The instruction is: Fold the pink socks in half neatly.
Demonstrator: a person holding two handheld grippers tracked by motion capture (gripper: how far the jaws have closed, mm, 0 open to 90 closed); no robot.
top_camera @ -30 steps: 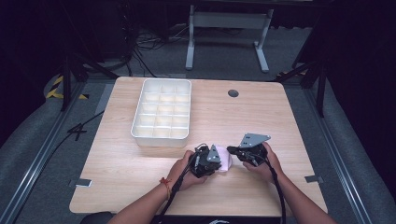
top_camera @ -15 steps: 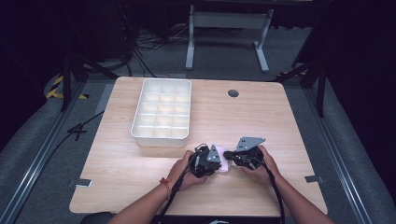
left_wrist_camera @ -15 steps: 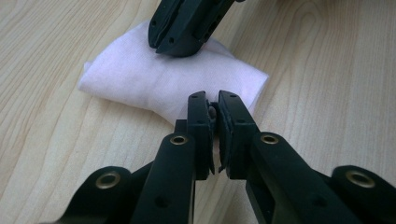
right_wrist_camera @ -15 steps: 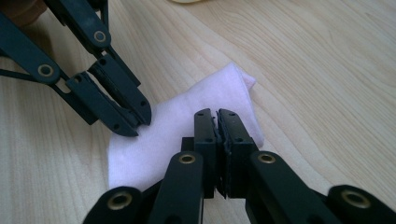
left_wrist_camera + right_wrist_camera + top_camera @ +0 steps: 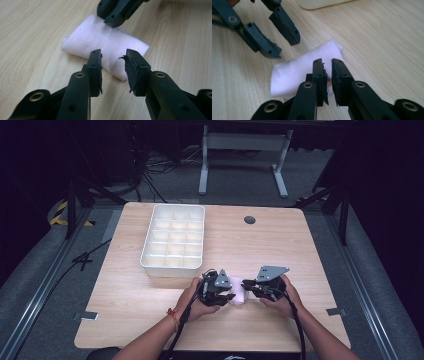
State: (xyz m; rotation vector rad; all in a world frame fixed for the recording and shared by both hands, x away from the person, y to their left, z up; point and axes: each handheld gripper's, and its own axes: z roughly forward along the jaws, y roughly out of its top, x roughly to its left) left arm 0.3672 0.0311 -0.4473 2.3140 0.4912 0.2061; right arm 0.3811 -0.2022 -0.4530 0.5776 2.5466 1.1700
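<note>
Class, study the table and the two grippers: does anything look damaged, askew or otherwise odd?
Yes: the pads of the left gripper look torn, with ragged black edges curling off. The right gripper shows slight fraying too. The folded pink cloth lies loose on the table; the white tray sits straight.

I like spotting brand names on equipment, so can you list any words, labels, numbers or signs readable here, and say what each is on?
None can be read: the pink cloth, the white compartment tray, the wooden table, the left gripper and the right gripper all show plain surfaces without print.
</note>
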